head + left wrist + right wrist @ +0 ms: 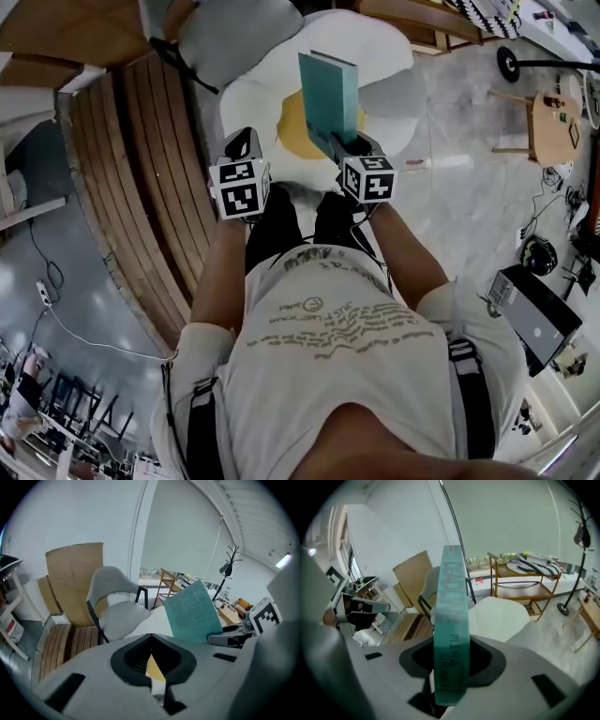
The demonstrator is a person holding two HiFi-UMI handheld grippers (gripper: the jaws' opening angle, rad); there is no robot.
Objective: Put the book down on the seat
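There is 1 book (330,94) and 1 egg-shaped seat (272,94). There are 2 grippers: 1 left gripper (242,142) and 1 right gripper (339,142). Around them stand 1 grey chair (117,613), 1 wooden trolley (525,590), 1 coat stand (579,541) and 2 cardboard sheets (75,573).

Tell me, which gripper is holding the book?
The right gripper: its jaws clamp the teal book, which stands upright. The left gripper has nothing between its jaws.
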